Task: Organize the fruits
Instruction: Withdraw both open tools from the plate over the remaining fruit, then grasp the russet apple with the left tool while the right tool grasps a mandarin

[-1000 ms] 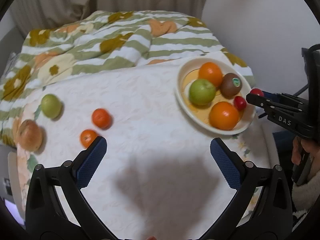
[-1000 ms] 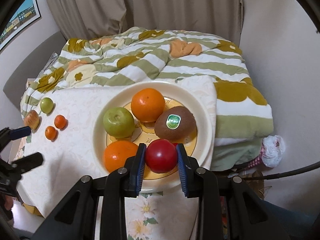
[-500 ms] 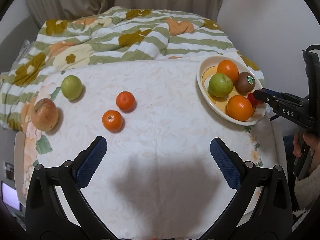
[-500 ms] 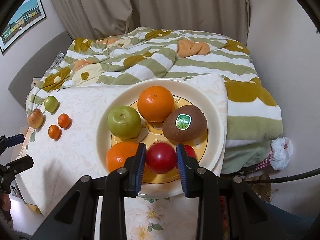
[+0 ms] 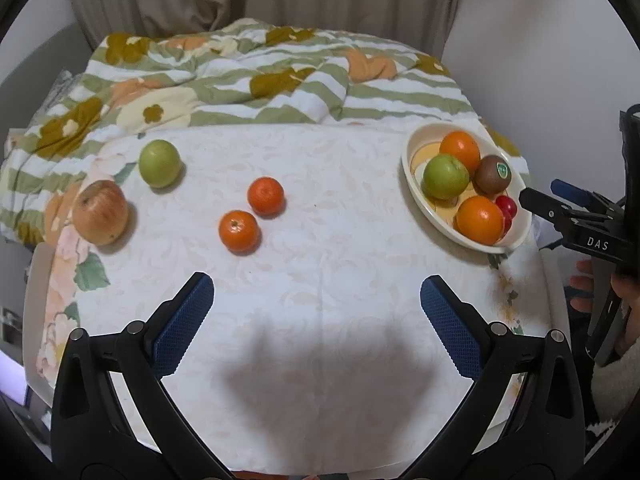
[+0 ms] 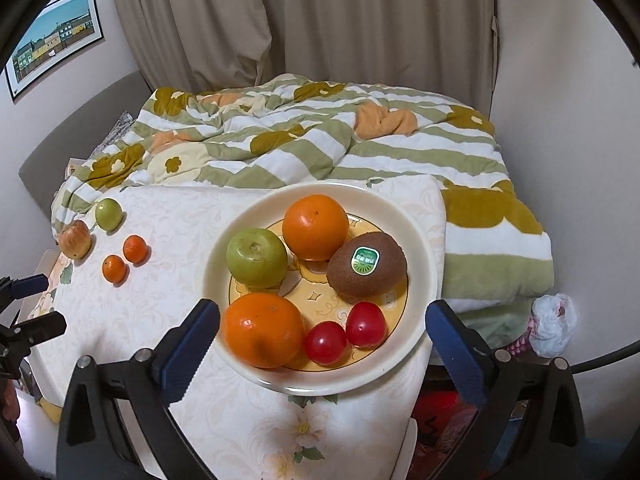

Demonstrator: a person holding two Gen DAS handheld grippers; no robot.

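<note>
The right hand-held gripper has just opened wide over the plate, holding nothing; the left hand-held gripper gapes empty too.

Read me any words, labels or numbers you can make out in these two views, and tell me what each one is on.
"DAS": white letters on the black arm of the right gripper, seen from the left wrist view.
Green sticker on the kiwi: it carries print, but too small and blurred to read.
Framed picture on the wall: a row of coloured buildings, no readable text.
Nothing else bears lettering.
</note>
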